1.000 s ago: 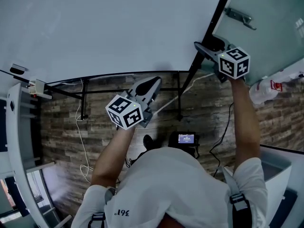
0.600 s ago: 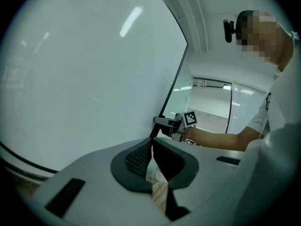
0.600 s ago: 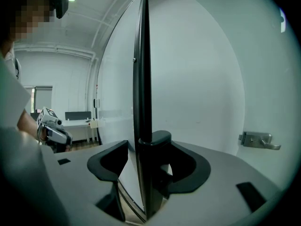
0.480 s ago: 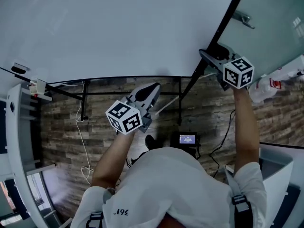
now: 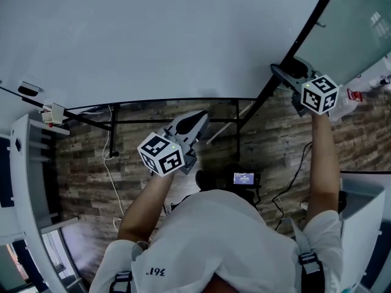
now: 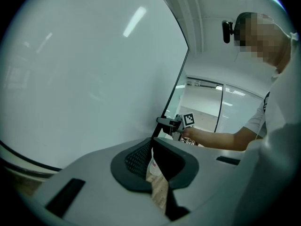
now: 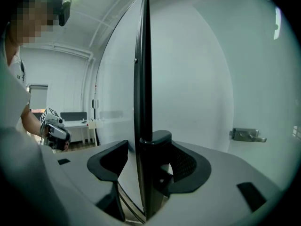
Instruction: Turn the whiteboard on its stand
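**A:** Where does the board sit?

**B:** The large, black-framed white whiteboard (image 5: 171,35) fills the head view from 9 o'clock over 12 to about 1 o'clock. Its black tubular metal stand (image 5: 134,121) shows just under the lower edge, above the brown wood-plank floor (image 5: 85,163).

**A:** And the right gripper?

**B:** The right gripper (image 5: 282,75) is up at 2 o'clock on an outstretched arm, pinching the whiteboard's black side edge. In the right gripper view that edge rises from between the two jaws straight toward 12 o'clock, with a dark pad (image 7: 186,166) close on either side. A metal door handle (image 7: 247,134) shows at 3 o'clock there, on the pale wall beyond the edge.

**A:** Is the left one on the board too?

**B:** No. The left gripper (image 5: 197,118) hangs near the centre of the head view, just below the whiteboard's lower edge and pointing toward 1 o'clock. In the left gripper view its jaws are pressed together at the tips with nothing between them (only a sliver of floor shows through the slit lower down). The board's face spreads from 9 to 12 o'clock there.

**A:** Anything else on the floor?

**B:** A small dark device with a lit screen (image 5: 243,178) lies at 6 o'clock from the stand, and a loose white cable (image 5: 116,182) trails at 8 o'clock. The person's white shirt (image 5: 226,243) fills the bottom.
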A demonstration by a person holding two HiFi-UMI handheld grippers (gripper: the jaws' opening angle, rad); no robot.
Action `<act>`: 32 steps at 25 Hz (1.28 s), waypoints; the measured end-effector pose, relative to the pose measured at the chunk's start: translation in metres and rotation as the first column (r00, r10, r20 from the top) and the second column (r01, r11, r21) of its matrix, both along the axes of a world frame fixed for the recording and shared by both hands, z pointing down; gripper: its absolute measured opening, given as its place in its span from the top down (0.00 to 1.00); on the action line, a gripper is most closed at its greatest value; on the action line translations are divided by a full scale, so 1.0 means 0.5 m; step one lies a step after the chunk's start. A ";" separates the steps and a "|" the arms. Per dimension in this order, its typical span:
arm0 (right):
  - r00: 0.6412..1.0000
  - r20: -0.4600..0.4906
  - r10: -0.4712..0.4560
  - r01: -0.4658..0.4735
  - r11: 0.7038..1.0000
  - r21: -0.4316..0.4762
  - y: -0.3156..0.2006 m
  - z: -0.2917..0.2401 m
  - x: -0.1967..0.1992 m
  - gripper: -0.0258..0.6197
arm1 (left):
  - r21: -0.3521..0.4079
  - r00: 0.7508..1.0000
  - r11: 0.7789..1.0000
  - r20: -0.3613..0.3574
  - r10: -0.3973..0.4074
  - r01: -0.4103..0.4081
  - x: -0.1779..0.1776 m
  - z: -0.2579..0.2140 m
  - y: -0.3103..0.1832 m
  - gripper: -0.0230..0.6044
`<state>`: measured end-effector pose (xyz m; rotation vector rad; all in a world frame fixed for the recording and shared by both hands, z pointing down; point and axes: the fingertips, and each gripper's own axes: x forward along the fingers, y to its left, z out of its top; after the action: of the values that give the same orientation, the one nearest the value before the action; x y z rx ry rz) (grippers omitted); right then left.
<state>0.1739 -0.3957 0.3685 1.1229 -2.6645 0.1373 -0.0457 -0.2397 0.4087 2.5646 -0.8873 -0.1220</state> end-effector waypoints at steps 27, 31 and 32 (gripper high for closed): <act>0.996 0.014 0.088 -0.089 0.995 0.035 0.162 -0.009 0.032 0.52 | 0.012 0.999 0.999 -0.026 -0.043 0.043 0.029 -0.010 0.212 0.97; 0.994 0.017 0.108 -0.108 0.993 0.043 0.173 -0.007 0.030 0.52 | 0.016 0.997 0.997 -0.017 -0.070 0.070 0.031 -0.009 0.239 0.97; 0.994 0.018 0.110 -0.111 0.993 0.043 0.175 -0.008 0.029 0.52 | 0.016 0.997 0.997 -0.015 -0.077 0.077 0.030 -0.011 0.244 0.97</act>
<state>0.1886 -0.3084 0.3645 1.2883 -2.6309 0.1084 -0.0306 -0.1175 0.4033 2.5417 -0.9840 -0.1711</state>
